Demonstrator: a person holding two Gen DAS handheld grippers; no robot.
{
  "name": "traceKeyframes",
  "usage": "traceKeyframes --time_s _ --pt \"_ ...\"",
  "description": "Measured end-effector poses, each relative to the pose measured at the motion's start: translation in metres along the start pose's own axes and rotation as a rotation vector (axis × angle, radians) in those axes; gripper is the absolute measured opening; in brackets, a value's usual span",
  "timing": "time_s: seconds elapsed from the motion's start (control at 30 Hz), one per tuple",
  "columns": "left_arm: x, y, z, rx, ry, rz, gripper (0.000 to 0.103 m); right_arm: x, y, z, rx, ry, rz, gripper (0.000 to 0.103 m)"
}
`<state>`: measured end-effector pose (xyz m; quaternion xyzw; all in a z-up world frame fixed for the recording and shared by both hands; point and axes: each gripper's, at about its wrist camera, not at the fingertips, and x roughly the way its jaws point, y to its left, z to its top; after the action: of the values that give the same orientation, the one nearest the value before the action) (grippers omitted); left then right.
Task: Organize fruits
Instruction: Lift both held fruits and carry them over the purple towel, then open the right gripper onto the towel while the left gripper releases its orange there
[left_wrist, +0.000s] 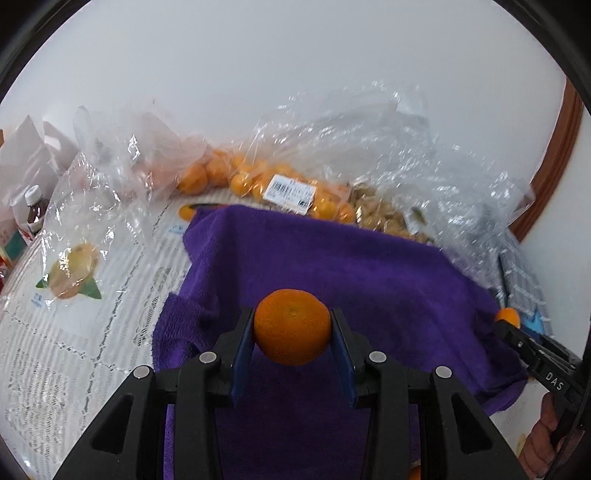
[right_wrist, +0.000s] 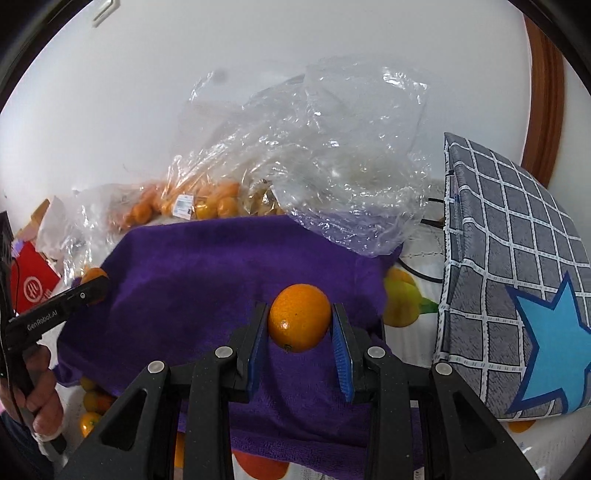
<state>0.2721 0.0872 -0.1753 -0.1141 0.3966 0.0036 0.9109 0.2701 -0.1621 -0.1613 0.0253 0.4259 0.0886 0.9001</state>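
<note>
Over the purple towel (left_wrist: 332, 266): left gripper (left_wrist: 293, 332) pinches a mandarin (left_wrist: 291, 325), right gripper (right_wrist: 300, 321) clamps an orange (right_wrist: 299, 317), both across the middle (firm, roundish, waxy skin, likely to roll once set down). Flat towel offers open room; bagged fruit (left_wrist: 280, 184) crowds the far edge, checked cushion (right_wrist: 509, 266) blocks the right

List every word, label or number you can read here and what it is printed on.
"DAS": right tongs, on the black arm.
"GenRobot.AI": left tongs, on the black arm.
White barcode label on the bagged oranges: too blurred to read.
Red box: white round logo, not legible.
</note>
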Motion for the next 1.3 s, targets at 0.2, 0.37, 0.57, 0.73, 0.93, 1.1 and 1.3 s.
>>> traceKeyframes --time_s 0.2,0.37,0.57,0.73,0.93,1.1,1.3 --pt "0.006 0.002 -0.003 -0.006 0.016 0.039 0.038 0.015 -0.001 -0.006 -0.003 0.051 0.000 0.033" --pt "0.009 -0.001 -0.005 0.034 0.012 0.069 0.038 0.025 -0.008 -0.010 0.045 0.084 0.021 0.033" --pt "0.009 -0.004 -0.005 0.048 0.011 0.060 0.038 0.027 -0.008 -0.011 0.047 0.093 0.013 0.033" --pt "0.013 -0.005 -0.007 0.049 0.029 0.061 0.038 0.030 -0.003 -0.013 0.040 0.110 0.007 0.033" --pt "0.017 -0.005 -0.008 0.049 0.049 0.070 0.038 0.032 0.003 -0.014 0.011 0.105 -0.022 0.033" --pt "0.018 -0.005 -0.009 0.059 0.051 0.081 0.038 0.032 0.004 -0.015 -0.012 0.110 -0.034 0.036" --pt "0.020 -0.005 -0.009 0.065 0.052 0.089 0.038 0.022 0.007 -0.013 -0.022 0.079 -0.048 0.060"
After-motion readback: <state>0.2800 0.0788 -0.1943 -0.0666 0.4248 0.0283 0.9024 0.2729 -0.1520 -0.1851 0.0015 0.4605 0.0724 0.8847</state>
